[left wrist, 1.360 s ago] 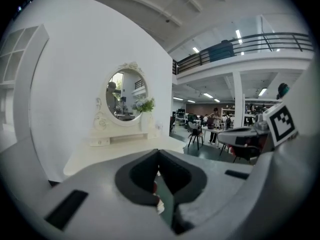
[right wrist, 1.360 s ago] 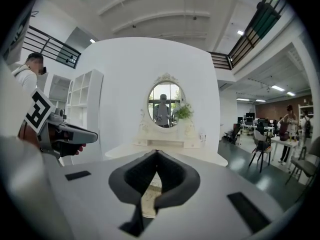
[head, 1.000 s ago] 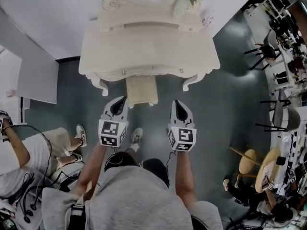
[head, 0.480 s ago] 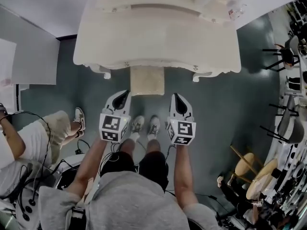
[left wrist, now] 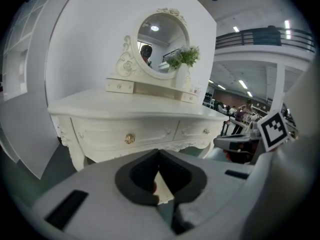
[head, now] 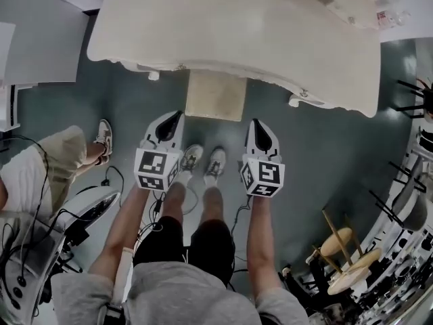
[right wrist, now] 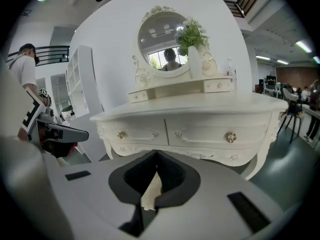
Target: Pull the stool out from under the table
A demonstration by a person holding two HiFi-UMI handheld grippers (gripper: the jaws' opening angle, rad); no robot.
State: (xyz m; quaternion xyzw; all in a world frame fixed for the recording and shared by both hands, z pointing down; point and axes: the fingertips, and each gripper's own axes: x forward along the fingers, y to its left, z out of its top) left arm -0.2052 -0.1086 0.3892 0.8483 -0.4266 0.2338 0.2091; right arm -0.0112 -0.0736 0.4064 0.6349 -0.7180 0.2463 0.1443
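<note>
Fingers: the left gripper [head: 174, 116] and the right gripper [head: 256, 122] are both clenched tight, with nothing between the jaws.
Just changed: we have sunk lower and closer. Both grippers have come down to stool height, and their jaws have stayed clenched the whole way.
Meaning: we judge this is still the approach. Nothing is gripped, and the jaws must part before we can take hold.
Behind the fingers: our own shoes [head: 204, 162] stand between the two grippers, so we think the pull path ends there unless we step back.
Beside the fingers: a bystander's leg [head: 64, 156] and cables [head: 111, 181] lie off to the left. The floor [head: 325, 154] to the right is bare.
Just ahead: the stool [head: 215, 95] sits between the two sets of fingertips. Its near edge is exposed and its far part is under the table [head: 270, 39].
Farther ahead: the table's front rim overhangs the stool, and table legs [head: 301, 100] flank it.
Far right: wooden stools [head: 348, 249] stand well apart.
</note>
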